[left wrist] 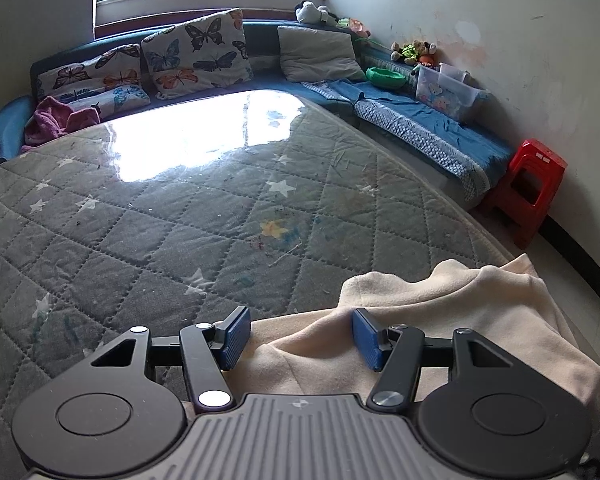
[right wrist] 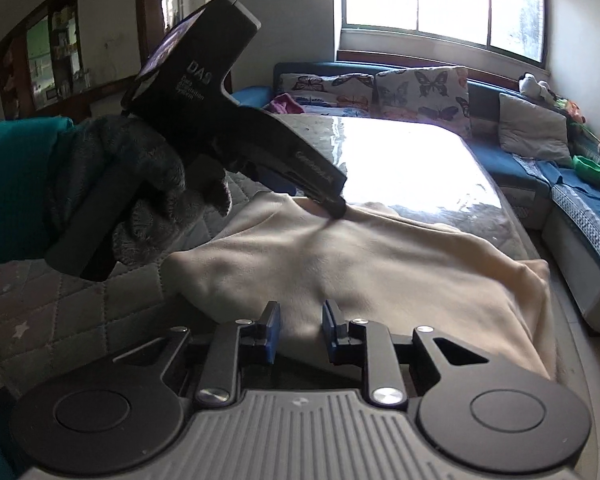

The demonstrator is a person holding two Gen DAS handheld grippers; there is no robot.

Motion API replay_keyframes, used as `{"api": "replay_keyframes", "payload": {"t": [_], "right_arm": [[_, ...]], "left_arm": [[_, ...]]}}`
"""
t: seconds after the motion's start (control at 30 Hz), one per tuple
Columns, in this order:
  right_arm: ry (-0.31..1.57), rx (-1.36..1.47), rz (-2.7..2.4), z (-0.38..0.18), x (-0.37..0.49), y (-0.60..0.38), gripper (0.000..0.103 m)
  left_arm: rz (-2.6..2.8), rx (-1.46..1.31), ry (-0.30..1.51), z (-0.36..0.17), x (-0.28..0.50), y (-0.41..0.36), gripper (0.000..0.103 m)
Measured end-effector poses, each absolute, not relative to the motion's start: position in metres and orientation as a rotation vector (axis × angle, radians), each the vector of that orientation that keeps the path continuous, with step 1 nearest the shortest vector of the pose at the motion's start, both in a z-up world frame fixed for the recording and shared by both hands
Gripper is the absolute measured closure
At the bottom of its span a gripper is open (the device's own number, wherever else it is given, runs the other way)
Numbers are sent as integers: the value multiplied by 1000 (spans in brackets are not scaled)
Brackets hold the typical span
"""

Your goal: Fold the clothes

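The cream garment lies folded at the mattress near corner, long axis along that edge. Left gripper: jaws wide apart, tips resting on the cloth. Right gripper: jaws narrowly parted, gripping nothing.

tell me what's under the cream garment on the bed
The cream garment lies on the grey quilted mattress, which shows all around it. Whatever the cloth itself covers, including any folded-under layers, is hidden.

Butterfly pillows lean along the blue sofa; red stool beside it.
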State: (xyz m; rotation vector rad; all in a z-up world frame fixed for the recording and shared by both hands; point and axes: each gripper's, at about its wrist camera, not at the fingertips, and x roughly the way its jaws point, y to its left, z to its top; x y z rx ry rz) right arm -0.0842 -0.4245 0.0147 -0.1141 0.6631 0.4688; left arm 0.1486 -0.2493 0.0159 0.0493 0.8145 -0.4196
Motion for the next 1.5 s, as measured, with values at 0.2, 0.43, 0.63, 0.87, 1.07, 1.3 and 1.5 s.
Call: {"api": "replay_keyframes", "payload": {"t": [0.2, 0.43, 0.63, 0.87, 1.07, 1.3, 1.5], "right_arm": [[619, -37, 327, 26, -91, -463, 80], [672, 72, 175, 14, -96, -512, 80], [636, 103, 148, 20, -95, -527, 80], [654, 78, 149, 11, -78, -526, 80], [639, 55, 153, 15, -84, -516, 79], [643, -32, 207, 12, -90, -490, 79], [624, -68, 204, 16, -94, -480, 79]], "left_arm": [[-472, 78, 732, 35, 122, -253, 43], [-585, 94, 709, 39, 90, -276, 43], [-670, 124, 722, 28, 68, -296, 43], [-691, 176, 704, 13, 46, -308, 43], [-688, 181, 676, 12, 30, -299, 43], [-664, 151, 690, 8, 17, -283, 43], [-638, 100, 676, 17, 6, -257, 43]]}}
